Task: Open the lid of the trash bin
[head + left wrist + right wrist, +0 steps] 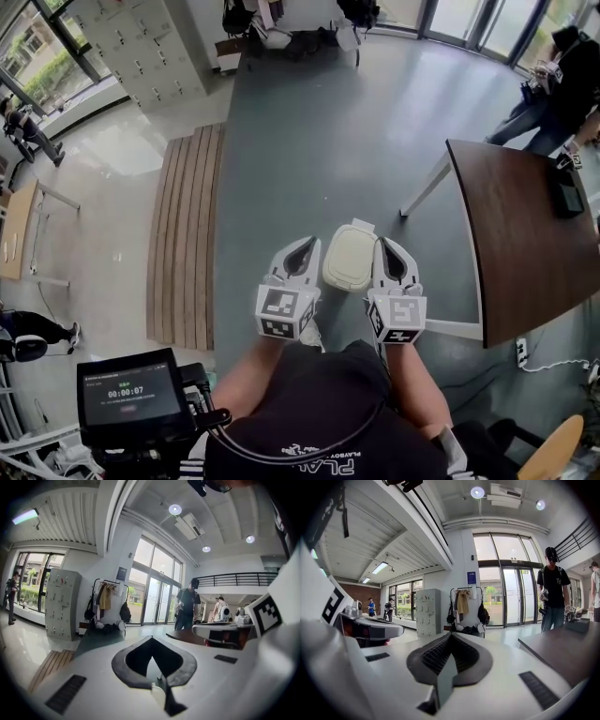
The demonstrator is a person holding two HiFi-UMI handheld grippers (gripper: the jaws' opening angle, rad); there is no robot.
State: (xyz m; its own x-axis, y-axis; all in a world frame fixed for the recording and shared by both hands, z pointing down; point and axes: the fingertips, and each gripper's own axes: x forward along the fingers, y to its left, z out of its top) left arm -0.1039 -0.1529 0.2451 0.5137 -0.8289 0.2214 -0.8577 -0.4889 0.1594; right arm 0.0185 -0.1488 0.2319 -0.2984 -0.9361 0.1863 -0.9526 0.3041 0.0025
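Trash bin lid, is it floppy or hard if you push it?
Probably hard: the trash bin lid looks like moulded cream plastic with a rounded rim. It seems thin, so likely light. Its smooth top may be slippery to grip.

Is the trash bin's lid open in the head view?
No, the cream lid lies flat and closed between the left gripper and the right gripper.
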